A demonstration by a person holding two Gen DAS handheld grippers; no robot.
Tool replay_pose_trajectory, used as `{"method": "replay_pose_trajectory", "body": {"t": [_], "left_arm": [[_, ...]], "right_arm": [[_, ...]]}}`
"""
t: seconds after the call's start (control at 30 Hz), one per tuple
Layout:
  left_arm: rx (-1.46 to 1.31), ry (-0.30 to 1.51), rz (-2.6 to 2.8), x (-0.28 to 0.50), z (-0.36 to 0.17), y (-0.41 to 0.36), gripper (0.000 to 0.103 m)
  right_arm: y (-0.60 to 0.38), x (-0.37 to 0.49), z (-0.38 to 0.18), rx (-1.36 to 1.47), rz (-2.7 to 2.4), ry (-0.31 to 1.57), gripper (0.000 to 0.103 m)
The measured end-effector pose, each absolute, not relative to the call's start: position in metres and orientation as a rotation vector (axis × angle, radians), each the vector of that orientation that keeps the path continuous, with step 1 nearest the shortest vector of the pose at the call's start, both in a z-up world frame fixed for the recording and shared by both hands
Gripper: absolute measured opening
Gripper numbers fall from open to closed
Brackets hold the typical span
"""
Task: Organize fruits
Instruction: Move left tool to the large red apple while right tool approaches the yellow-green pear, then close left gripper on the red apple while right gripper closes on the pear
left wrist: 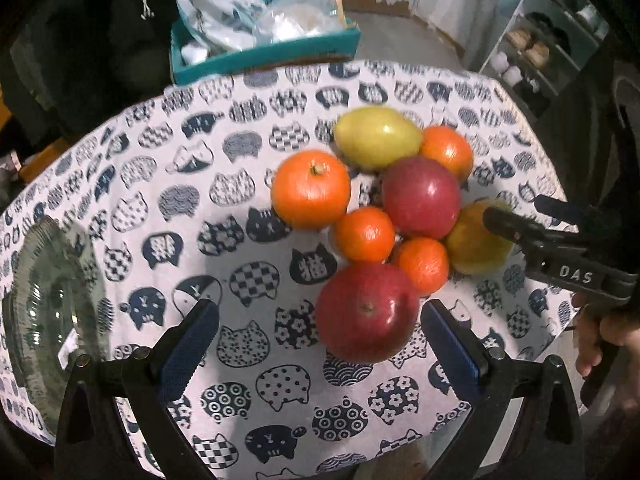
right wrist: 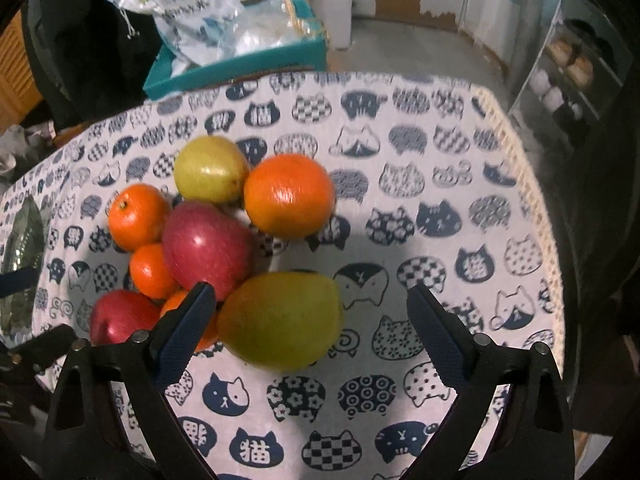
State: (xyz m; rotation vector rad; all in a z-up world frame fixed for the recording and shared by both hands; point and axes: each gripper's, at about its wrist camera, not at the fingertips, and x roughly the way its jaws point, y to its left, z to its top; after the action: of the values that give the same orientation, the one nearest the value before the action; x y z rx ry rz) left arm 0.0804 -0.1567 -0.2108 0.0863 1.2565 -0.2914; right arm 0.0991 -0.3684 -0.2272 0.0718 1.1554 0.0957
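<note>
The worktop (left wrist: 120, 184) wears a matte woven cloth printed with navy cat heads, and a ribbed glass bowl (left wrist: 48, 312) sits at its left edge. The fruits lie heaped centre-right, touching. The left tool (left wrist: 320, 340) stands wide open and empty, the near red apple (left wrist: 366, 312), round and glossy, lying between its fingers. The right tool (right wrist: 312, 320), also open and holding nothing, frames the yellow-green pear (right wrist: 280, 320), long axis crosswise. Small waxy oranges (left wrist: 364, 234) fill the gaps
</note>
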Motion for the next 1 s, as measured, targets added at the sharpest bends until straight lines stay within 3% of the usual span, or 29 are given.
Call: {"method": "replay_pose_trajectory", "body": {"t": [0.4, 0.7, 0.87, 1.0], "left_arm": [[0.047, 1.343, -0.337, 0.087, -0.244, -0.167, 0.102], [0.036, 1.392, -0.371, 0.088, -0.261, -0.176, 0.101], [-0.033, 1.433, -0.441, 0.089, -0.27, -0.179, 0.076], [-0.013, 1.41, -0.438, 0.087, -0.269, -0.181, 0.076]], "right_arm": [[-0.365, 0.105, -0.253, 0.13, 0.144, 1.219, 0.094], [-0.359, 0.112, -0.27, 0.199, 0.205, 1.266, 0.082], [-0.357, 0.108, -0.269, 0.176, 0.215, 1.252, 0.081], [-0.354, 0.104, -0.263, 0.113, 0.209, 1.234, 0.079]]}}
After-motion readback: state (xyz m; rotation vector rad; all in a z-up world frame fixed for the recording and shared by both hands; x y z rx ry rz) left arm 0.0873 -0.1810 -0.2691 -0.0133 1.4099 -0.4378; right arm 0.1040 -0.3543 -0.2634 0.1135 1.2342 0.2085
